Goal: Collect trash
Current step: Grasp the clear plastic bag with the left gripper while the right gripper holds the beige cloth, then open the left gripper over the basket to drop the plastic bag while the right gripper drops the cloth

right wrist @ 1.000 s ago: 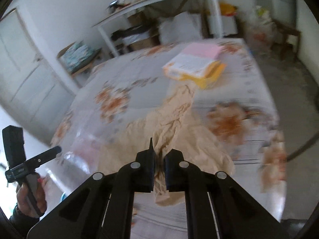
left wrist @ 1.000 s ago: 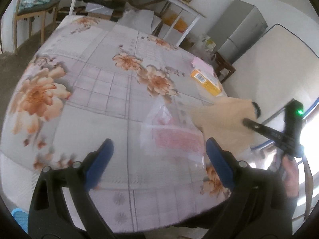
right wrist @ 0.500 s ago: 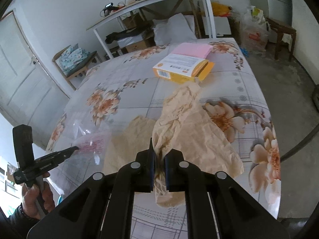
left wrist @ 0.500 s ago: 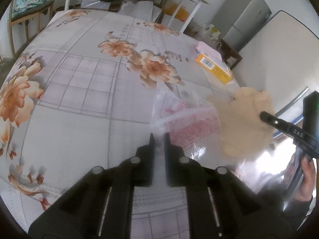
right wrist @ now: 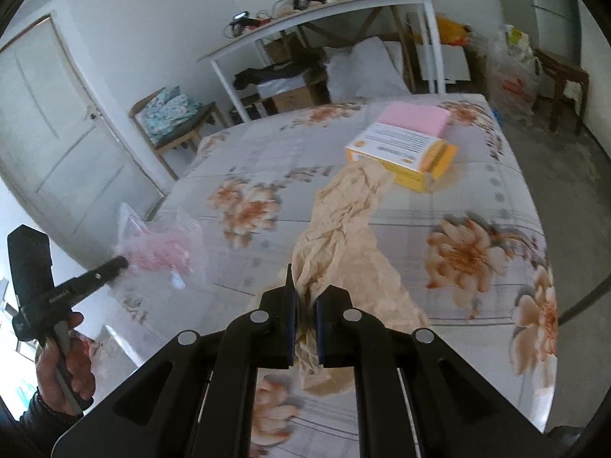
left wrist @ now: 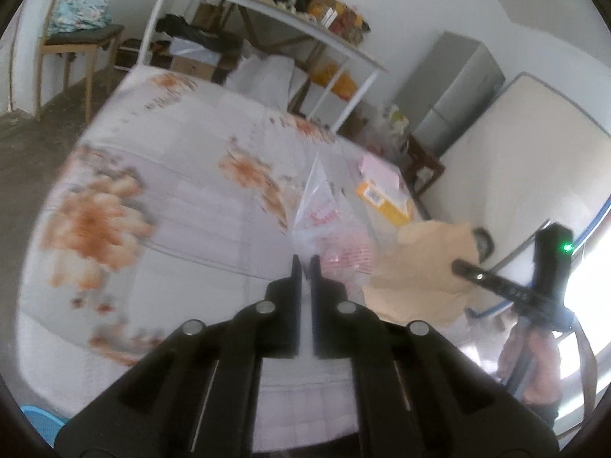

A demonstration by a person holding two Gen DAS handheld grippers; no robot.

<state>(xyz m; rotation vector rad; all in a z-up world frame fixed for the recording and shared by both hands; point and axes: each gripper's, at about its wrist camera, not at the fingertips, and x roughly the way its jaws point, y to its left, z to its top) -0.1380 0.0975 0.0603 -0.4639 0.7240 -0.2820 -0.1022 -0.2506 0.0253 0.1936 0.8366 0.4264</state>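
Trash now hangs from both tools. A second ago the left gripper point(left wrist: 303, 267) stood wide apart over the clear crinkly plastic bag with pink print point(left wrist: 328, 229), which lay flat on the floral bedspread point(left wrist: 172, 198); now its jaws are pressed together on the bag's near edge, and the bag stands up off the cover in a peak beyond the fingertips. In the right wrist view the same bag point(right wrist: 160, 244) dangles from the tip of that tool, clear of the bed edge, with the person's hand point(right wrist: 65, 362) around the handle below.

The right gripper point(right wrist: 303, 297) is unchanged: its jaws are clamped on the crumpled sheet of tan wrapping paper point(right wrist: 340, 236), as they were before. Most of the sheet trails forward over the bedspread toward the yellow-and-white cardboard box point(right wrist: 404, 152) and the pink pad point(right wrist: 416, 116) stacked behind it, both resting on the bed near the far right corner.

So two loose pieces of litter are secured, one per hand, and neither is deposited yet. No bin is clearly visible. The box and the pad remain on the bed; whether they count as trash I cannot tell. The thin film could slip from the pinch if swung hard, in my judgement.
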